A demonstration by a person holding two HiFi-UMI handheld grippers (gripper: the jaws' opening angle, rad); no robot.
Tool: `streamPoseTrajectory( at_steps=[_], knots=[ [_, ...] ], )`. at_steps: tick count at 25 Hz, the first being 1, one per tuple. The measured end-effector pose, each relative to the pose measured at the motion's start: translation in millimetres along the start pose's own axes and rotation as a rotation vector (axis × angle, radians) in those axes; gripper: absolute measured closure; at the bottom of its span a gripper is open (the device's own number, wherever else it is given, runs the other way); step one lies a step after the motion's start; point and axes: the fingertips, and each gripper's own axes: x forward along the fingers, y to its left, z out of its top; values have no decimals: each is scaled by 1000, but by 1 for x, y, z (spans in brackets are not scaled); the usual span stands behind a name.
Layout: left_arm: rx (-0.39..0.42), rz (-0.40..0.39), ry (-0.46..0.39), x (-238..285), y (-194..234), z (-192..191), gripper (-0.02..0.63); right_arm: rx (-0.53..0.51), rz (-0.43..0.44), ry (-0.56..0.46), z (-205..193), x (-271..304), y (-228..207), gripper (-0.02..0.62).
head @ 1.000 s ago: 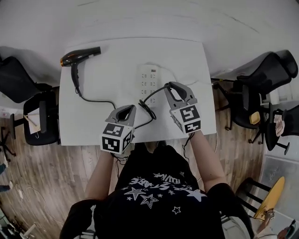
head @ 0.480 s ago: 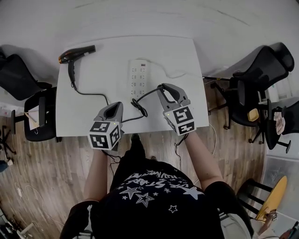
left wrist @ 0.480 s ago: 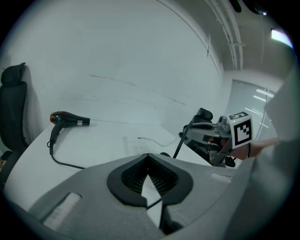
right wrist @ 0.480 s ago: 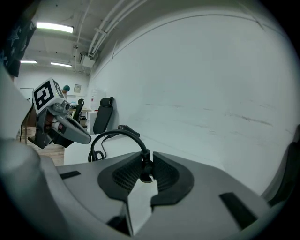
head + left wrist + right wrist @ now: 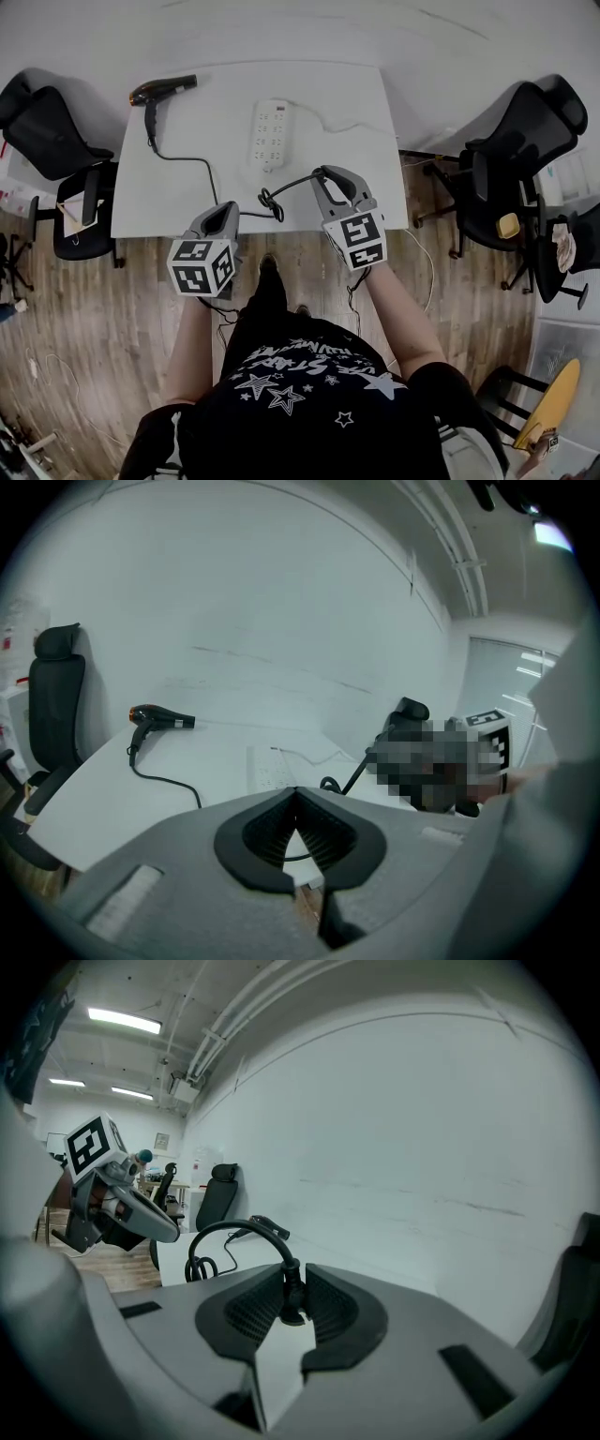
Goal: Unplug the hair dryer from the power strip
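While right tongs (image 5: pixel 294 1274) pinch plug (image 5: pixel 293 1302), left tongs (image 5: pixel 296 794) closed, hair dryer (image 5: pixel 164 88) lies crosswise, nozzle rightward

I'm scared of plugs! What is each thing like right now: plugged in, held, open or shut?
Dryer: lying on table, unplugged.
Strip: flat, nothing black plugged in.
Plug: out of strip, held.
Right gripper: shut on plug.
Left gripper: shut, empty.
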Motion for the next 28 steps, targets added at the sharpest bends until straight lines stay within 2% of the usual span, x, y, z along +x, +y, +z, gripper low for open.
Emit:
streamPoseTrajectory(
  at_steps=[6,16,20,28],
  knots=[
    [-14,29,-18,-33,-22,-19,599,7,-16,1,-13,-40,12,517],
    [-50,73,-50,-81,-66,-52,598,83,-11,21,-47,-99,32,517],
    [-57,85,-87,-95,-73,-56,600,103,-13,26,-53,-114,40,515],
    [-69,91,-86,-107,-74,-68,598,110,-27,42,-60,-128,47,517]
  ],
)
